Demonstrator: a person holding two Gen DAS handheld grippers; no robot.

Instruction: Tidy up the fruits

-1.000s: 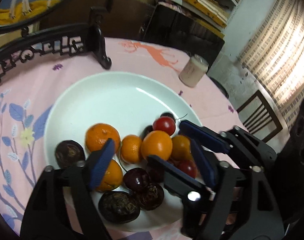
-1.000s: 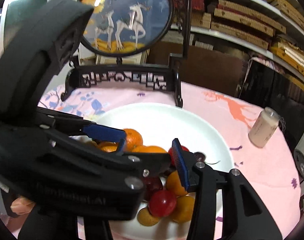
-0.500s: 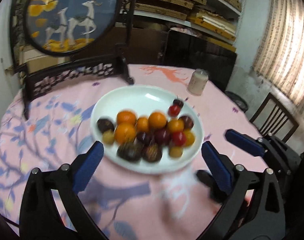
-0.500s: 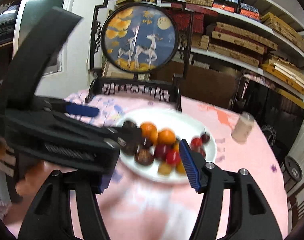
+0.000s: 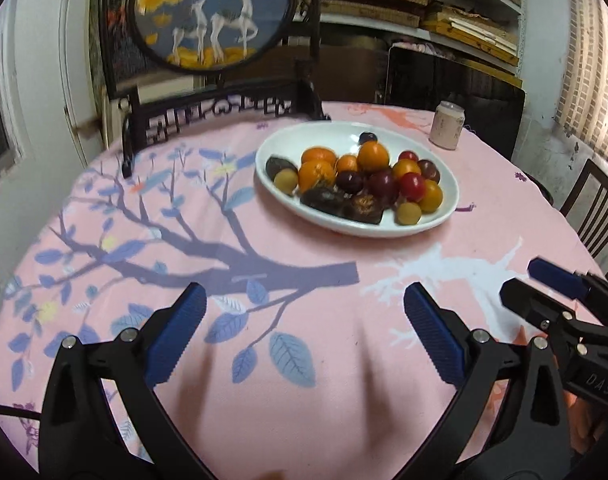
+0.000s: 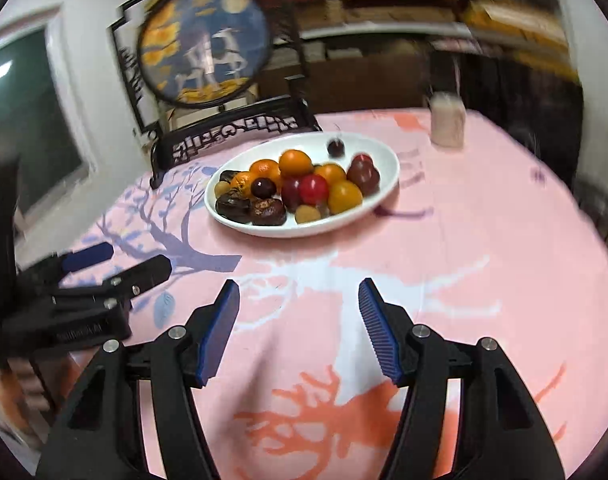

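A white oval plate (image 5: 344,136) sits on the pink tablecloth toward the far side, piled with oranges (image 5: 318,156), red cherry tomatoes (image 5: 412,186), dark wrinkled fruits (image 5: 324,200) and small yellow fruits (image 5: 408,213). The right wrist view shows the same plate (image 6: 368,148) and oranges (image 6: 296,162). My left gripper (image 5: 302,300) hovers over the near cloth, well short of the plate, open wide and empty. My right gripper (image 6: 299,292) is also open and empty, over the near cloth. Each gripper shows in the other's view: right gripper (image 5: 520,280), left gripper (image 6: 138,258).
A pale jar (image 5: 446,130) stands behind the plate on the right. A round deer picture on a black carved stand (image 5: 224,114) rises at the table's back left. A wooden chair (image 5: 596,208) is beside the table's right edge. Shelves line the back wall.
Both grippers have drawn back from right over the fruit to the near side of the table. Their jaws have spread wider. Nothing was picked up.
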